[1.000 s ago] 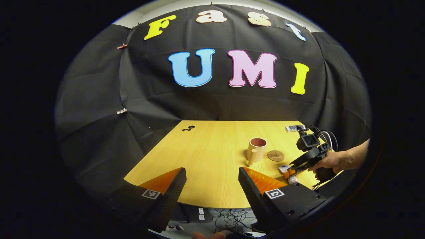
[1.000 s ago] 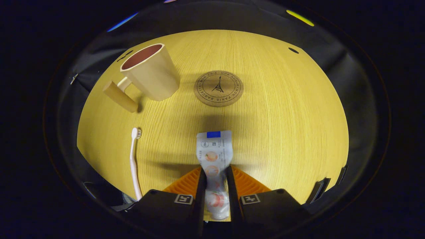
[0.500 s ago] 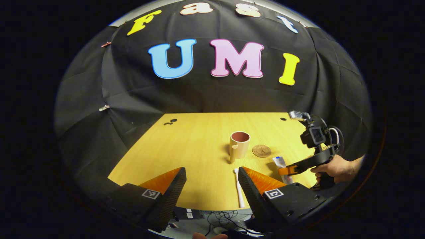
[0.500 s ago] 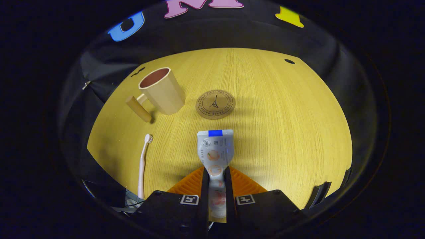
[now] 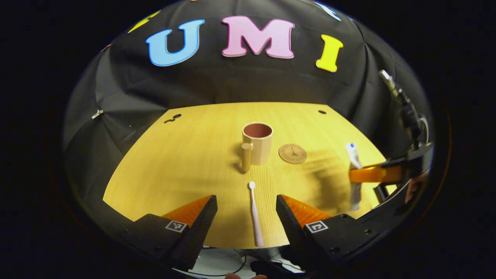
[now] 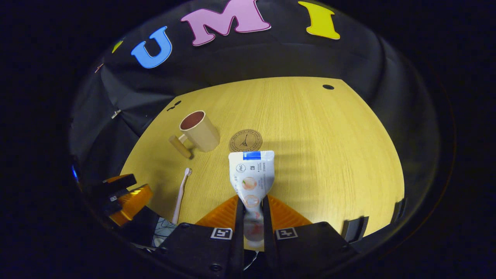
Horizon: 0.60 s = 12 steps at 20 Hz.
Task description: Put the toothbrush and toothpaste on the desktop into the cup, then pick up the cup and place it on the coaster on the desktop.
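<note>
In the right gripper view my right gripper [image 6: 253, 211] is shut on the white toothpaste tube [image 6: 251, 174] and holds it above the desk, crimped end forward. The beige cup [image 6: 199, 131] with a stick handle stands ahead to the left, the round cork coaster [image 6: 245, 140] just right of it. The white toothbrush [image 6: 181, 192] lies flat near the front edge. In the left gripper view my left gripper [image 5: 246, 211] is open, with the toothbrush [image 5: 255, 215] lying between its fingers on the desk. Beyond stand the cup [image 5: 257, 142] and coaster [image 5: 292, 153]. The right gripper [image 5: 374, 174] with the tube [image 5: 353, 164] is at the right.
The yellow wooden desk [image 6: 329, 155] has small dark holes near its far corners [image 6: 328, 86]. Black cloth closes the booth behind and at both sides. Cables hang below the front edge [image 5: 248, 261].
The right gripper has lifted the toothpaste tube up off the desk. The left gripper has swung right and forward, so the toothbrush now lies between its open fingers.
</note>
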Each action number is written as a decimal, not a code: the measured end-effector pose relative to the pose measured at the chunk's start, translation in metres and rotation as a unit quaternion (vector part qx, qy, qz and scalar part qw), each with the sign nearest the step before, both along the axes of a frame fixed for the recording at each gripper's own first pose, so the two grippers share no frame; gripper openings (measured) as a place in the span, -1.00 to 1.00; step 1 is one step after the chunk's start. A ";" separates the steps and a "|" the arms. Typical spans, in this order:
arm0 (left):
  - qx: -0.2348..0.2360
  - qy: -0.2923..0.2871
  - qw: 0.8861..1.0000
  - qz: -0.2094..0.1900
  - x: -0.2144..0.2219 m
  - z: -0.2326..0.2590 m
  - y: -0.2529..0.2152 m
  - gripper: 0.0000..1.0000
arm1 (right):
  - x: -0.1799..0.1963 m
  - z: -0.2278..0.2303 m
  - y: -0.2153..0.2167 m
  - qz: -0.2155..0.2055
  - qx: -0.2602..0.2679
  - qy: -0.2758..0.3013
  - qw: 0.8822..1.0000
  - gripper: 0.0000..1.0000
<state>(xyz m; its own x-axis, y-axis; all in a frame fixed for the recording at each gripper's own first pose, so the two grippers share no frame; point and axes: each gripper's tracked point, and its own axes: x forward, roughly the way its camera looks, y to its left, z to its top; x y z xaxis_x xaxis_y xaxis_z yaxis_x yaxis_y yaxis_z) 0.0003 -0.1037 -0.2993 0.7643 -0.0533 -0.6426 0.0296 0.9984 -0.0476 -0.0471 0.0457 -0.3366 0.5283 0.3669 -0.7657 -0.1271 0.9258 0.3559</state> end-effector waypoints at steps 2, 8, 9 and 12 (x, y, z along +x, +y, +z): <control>-0.001 0.022 1.000 -0.003 0.008 -0.021 -0.006 0.86 | 0.002 0.018 -0.009 -0.008 0.023 -0.018 1.000 -0.50; 0.001 0.092 0.996 0.010 0.024 -0.068 -0.013 0.65 | 0.007 0.040 -0.039 -0.025 0.052 -0.051 0.997 -0.49; 0.001 0.102 0.995 0.013 0.026 -0.072 -0.014 0.65 | 0.008 0.040 -0.045 -0.020 0.042 -0.053 0.998 -0.49; 0.003 0.132 0.991 0.018 0.028 -0.085 -0.015 0.59 | 0.009 0.042 -0.056 -0.016 0.041 -0.054 0.998 -0.50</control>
<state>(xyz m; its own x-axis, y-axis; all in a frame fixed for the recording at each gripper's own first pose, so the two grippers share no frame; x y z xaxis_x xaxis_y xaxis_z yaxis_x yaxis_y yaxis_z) 0.0284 -0.1183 -0.3844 0.5704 -0.0256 -0.8210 -0.0184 0.9989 -0.0440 -0.0386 -0.0101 -0.2946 0.6193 0.4073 -0.6713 -0.1395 0.8984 0.4164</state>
